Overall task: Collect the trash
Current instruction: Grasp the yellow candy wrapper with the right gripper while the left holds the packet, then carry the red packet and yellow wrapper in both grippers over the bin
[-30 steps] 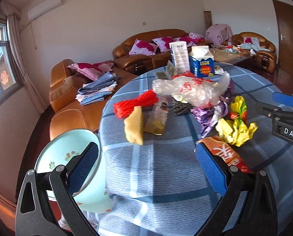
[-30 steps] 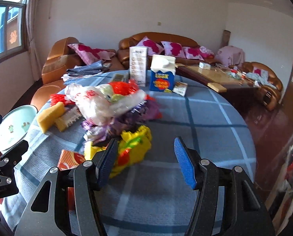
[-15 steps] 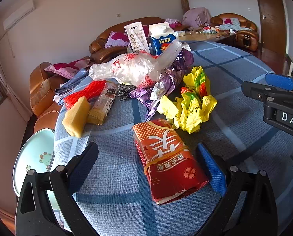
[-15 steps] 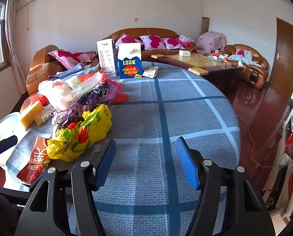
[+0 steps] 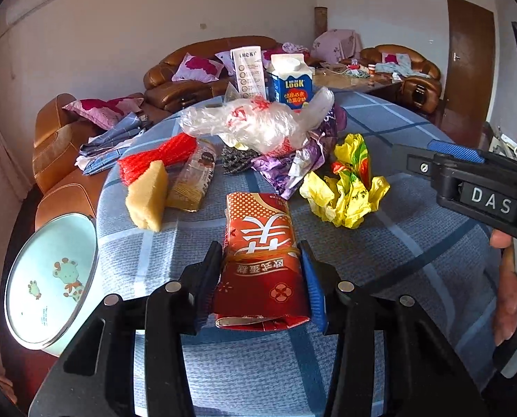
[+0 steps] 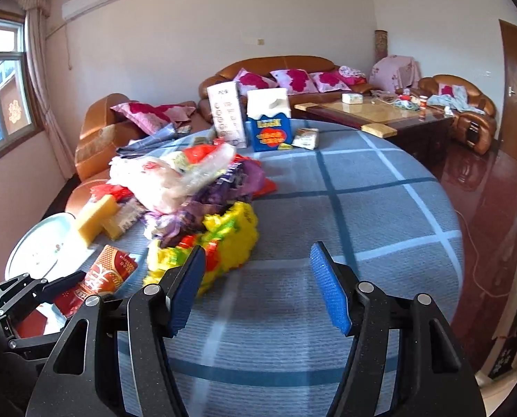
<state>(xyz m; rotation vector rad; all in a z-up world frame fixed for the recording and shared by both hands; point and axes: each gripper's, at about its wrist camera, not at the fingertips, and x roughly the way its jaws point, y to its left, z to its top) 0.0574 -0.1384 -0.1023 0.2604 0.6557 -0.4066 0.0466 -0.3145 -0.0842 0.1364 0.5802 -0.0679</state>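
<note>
Your left gripper [image 5: 261, 271] is closing on the red packet [image 5: 261, 264], which lies on the blue checked tablecloth [image 5: 414, 243] with the pads against its sides. Your right gripper [image 6: 258, 285] hangs apart and empty just beside the yellow wrapper [image 6: 230, 232].
</note>
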